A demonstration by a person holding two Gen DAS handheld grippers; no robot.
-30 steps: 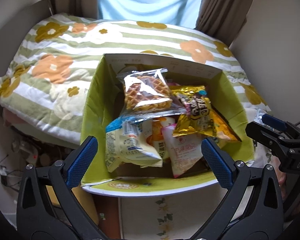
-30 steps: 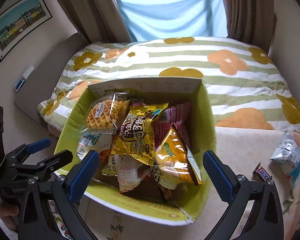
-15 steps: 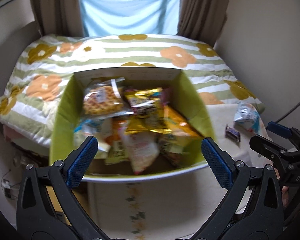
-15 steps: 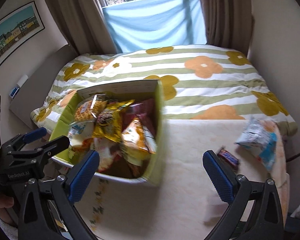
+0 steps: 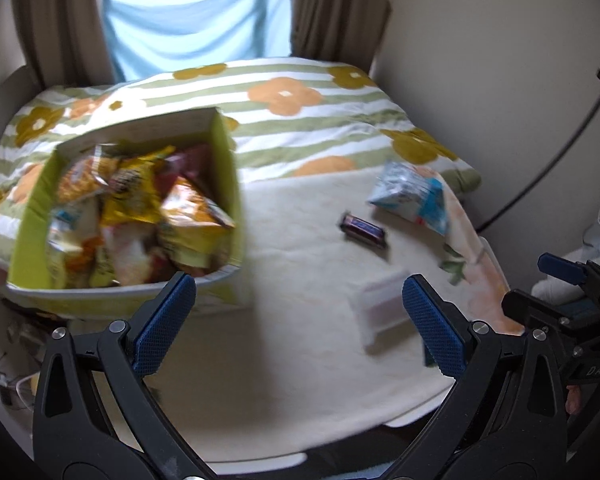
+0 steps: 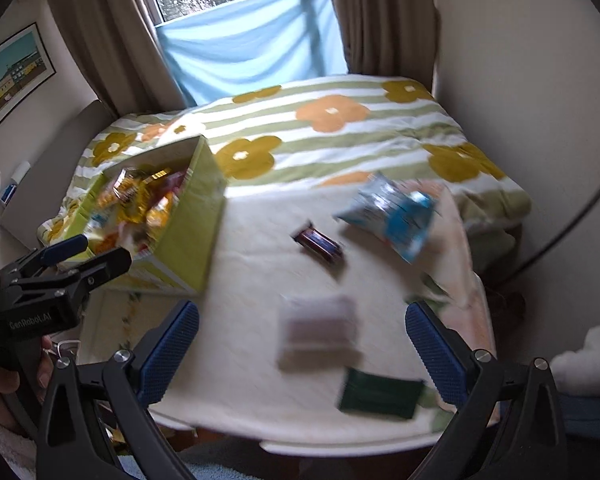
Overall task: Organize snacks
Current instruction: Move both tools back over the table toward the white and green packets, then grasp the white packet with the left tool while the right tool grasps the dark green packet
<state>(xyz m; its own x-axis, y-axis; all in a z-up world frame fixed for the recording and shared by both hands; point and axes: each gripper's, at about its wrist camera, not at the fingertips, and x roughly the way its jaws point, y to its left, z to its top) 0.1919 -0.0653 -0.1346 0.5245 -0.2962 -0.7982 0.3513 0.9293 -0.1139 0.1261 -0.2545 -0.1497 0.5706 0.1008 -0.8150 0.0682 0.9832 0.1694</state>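
A green box (image 5: 226, 168) packed with several snack bags stands at the table's left end, also seen as the green box (image 6: 192, 236) in the right wrist view. Loose on the cream cloth lie a dark chocolate bar (image 6: 319, 242), a blue and white packet (image 6: 392, 210), a blurred pale packet (image 6: 320, 330) and a dark green packet (image 6: 380, 394). My right gripper (image 6: 302, 344) hangs open above the pale packet, holding nothing. Just right of the box, my left gripper (image 5: 298, 320) is open and empty, with the pale packet (image 5: 382, 308) by its right finger.
The cream-covered table (image 5: 300, 364) butts against a bed with a striped floral quilt (image 5: 300, 120). A wall with a black cable (image 5: 540, 176) closes the right side. A window with curtains (image 6: 244, 48) is behind the bed. A hand (image 6: 4, 376) grips the left tool.
Both views have swung right, away from the box. The box now sits at the left and the loose snacks on the cloth have come into view. Both grippers stayed open.
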